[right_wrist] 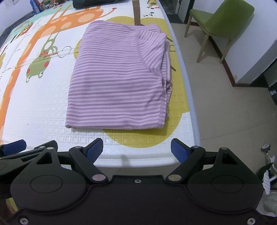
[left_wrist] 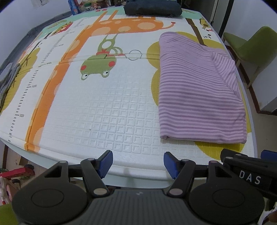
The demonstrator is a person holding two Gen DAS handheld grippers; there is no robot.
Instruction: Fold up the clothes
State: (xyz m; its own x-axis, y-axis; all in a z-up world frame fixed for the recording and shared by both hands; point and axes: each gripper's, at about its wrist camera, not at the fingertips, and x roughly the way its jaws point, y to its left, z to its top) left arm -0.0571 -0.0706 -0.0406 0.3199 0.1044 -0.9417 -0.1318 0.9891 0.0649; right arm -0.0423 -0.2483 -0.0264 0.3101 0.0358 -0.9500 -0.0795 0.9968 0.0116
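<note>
1. Left hand-held gripper spread wide, nothing between its pads, poised over the near edge of the desk.
2. Right hand-held gripper likewise spread and empty.
3. Folded purple striped shirt flat on the desk's right side, just beyond the right hand-held gripper.

"DAS" shows in white letters on the black right gripper; the mat's ruler numbers blur.

— Where does the folded shirt lie?
— On the play mat, toward its right edge, beyond both grippers.
— What's behind it?
— A folded dark garment at the mat's far edge; a chair stands right of the mat.
</note>
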